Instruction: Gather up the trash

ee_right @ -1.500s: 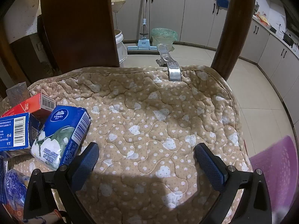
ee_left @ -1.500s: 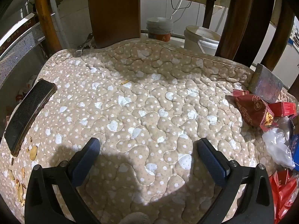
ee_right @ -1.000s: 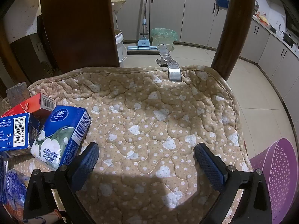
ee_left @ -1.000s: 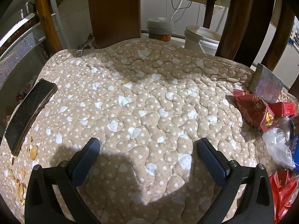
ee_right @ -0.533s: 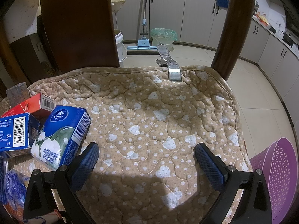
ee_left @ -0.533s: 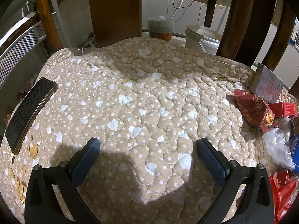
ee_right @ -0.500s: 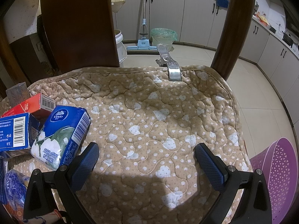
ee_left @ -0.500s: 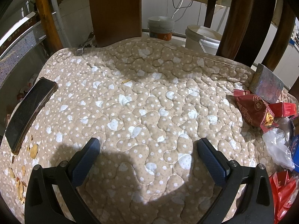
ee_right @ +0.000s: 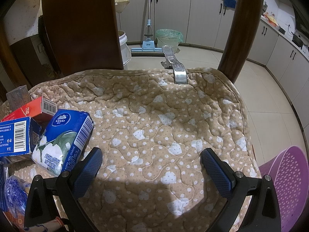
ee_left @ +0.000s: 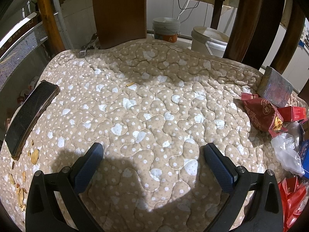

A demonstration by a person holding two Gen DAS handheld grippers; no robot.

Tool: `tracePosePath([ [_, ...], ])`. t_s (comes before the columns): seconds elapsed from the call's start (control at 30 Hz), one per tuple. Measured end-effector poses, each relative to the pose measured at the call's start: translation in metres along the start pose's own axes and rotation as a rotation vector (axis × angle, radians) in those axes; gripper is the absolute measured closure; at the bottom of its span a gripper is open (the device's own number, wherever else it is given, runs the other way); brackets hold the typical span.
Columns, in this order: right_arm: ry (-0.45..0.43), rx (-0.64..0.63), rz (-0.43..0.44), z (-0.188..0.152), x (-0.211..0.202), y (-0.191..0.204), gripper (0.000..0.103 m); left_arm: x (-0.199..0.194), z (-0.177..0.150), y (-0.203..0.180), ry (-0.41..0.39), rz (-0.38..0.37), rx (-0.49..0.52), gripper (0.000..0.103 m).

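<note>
Trash lies at both ends of what we see, so we take it from left to right. In our left wrist view, nut-shell scraps (ee_left: 21, 176) are scattered along the left edge of the quilted cushion (ee_left: 150, 104), just below a dark phone (ee_left: 30, 116) that lies flat near that edge. Our left claw (ee_left: 152, 150) hangs over the bare middle of the cushion with its jaws spread wide and nothing between them. Far to the right sits a heap — a torn red snack bag (ee_left: 260, 114) with chips showing at its mouth, a small red box (ee_left: 293, 113) touching it, a grey box (ee_left: 276, 89) standing tilted behind, and crumpled clear plastic (ee_left: 287, 154) in front. In our right wrist view the same kind of clutter crowds the left side: a red carton (ee_right: 36, 108), a blue carton (ee_right: 15, 137) with a barcode, and a blue tissue pack (ee_right: 63, 139) leaning against them, its lower end just beside the left finger. Our right claw (ee_right: 152, 154) is likewise released, empty above open cushion. A metal clip (ee_right: 177, 69) grips the cushion's far edge, and a purple perforated basket (ee_right: 289, 176) stands on the floor at lower right — well apart from the heap.
</note>
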State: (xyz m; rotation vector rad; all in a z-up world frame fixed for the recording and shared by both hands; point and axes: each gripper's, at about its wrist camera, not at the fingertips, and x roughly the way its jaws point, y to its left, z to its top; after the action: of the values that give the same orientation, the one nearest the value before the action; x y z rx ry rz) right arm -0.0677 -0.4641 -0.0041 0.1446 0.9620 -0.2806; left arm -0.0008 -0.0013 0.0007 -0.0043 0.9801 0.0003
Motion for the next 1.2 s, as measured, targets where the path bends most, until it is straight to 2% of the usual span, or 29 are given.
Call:
tracePosePath([
  [0.73,0.0,-0.003,0.0,0.002,-0.002,0.006,0.0,0.0,0.0,-0.001,-0.001,0.003,0.001,0.0],
  [0.87,0.015,-0.025,0.065,-0.001,-0.004,-0.001,0.0,-0.001,-0.001,-0.001,0.013,0.002,0.007,0.0],
  [0.93,0.018,0.087,0.155,-0.004,-0.012,-0.016,0.0,-0.003,0.0,0.002,0.024,-0.002,0.016,0.0],
  [1.07,0.044,0.278,0.23,-0.001,-0.02,-0.034,0.0,-0.005,-0.002,0.004,0.018,-0.006,0.014,0.0],
  [1.13,0.054,0.294,0.228,0.002,-0.018,-0.034,0.0,-0.007,-0.004,0.004,0.009,-0.004,0.011,0.0],
  [1.2,0.068,0.248,0.208,0.005,-0.015,-0.027,0.0,-0.008,-0.005,0.003,0.01,-0.002,0.013,0.0],
])
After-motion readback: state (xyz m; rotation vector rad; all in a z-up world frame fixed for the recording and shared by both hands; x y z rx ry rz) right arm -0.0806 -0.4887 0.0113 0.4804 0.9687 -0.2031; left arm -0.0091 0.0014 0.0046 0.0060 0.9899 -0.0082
